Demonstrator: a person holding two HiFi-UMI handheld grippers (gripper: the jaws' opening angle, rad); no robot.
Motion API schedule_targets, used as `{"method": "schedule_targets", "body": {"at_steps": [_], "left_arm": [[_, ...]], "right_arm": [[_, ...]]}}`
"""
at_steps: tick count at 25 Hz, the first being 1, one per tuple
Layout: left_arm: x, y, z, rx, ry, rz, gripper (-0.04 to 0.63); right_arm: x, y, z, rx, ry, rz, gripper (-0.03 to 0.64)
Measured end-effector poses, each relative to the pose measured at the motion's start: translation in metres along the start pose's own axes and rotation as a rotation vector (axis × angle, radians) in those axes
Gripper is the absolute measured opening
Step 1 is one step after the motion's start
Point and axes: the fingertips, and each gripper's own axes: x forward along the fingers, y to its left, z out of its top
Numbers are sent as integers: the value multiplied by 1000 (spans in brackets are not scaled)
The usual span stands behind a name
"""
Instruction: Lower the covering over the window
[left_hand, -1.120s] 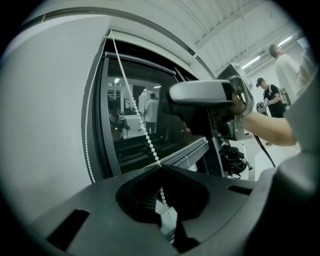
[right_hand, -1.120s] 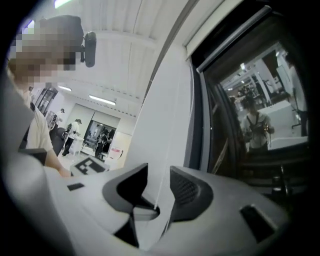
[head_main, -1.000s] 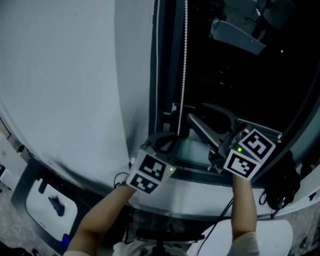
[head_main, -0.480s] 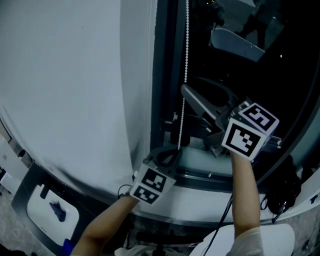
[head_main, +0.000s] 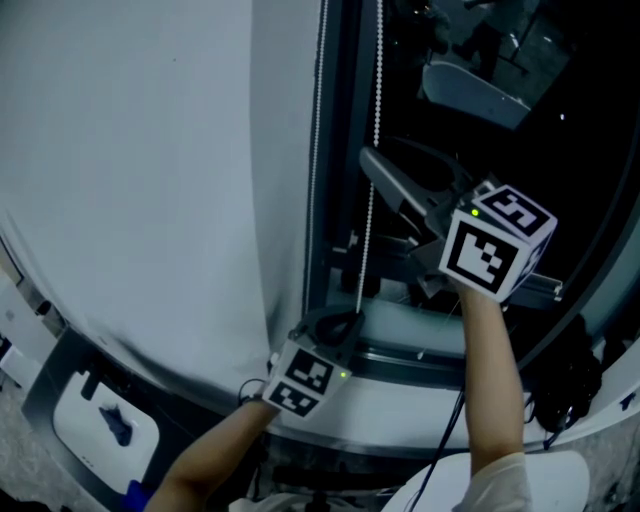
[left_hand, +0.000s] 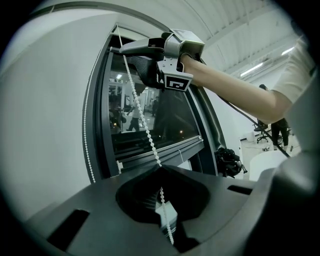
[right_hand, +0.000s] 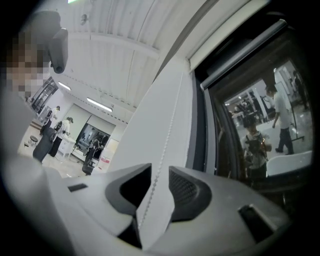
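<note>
White wall (head_main: 130, 170), dark window (head_main: 560, 230), ceiling strip lights (right_hand: 99, 104)

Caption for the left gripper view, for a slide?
Left gripper shut on the bead chain, in front of the dark window.

- Your left gripper (head_main: 335, 325) sits low and points level. Its jaws are closed tight on the bead chain (left_hand: 145, 127).
- Your left forearm (head_main: 205, 450) comes up to it from the lower left.
- Your right gripper (head_main: 385, 170) is held higher and tilts a little upward. Its jaws have just been closing but stand apart, with the chain in the gap, not pressed.
- Your right forearm (head_main: 490, 370) reaches up almost straight.
</note>
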Motion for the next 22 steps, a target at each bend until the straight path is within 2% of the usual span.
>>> {"method": "schedule_targets", "body": {"at_steps": [4,10,13,18,22], "left_arm": [[-1,-1,-5,-3,3,1,11],[-2,2,-6,2,-2,11,11],[-4,2,-5,-1,-15,9,12],[-10,2,-11,-126,-31,-29,14],[-24,15,16,-199,-124,-10,47]], "right_arm": [[3,0,2,-24,-9,-15,40],[4,4,2,-48,-15,-15,16],[3,4,2,-98,-12,-38,12],[-2,1,0,-96,-9,-48,11],[-2,6,-5,-135,24,-42,9]]}}
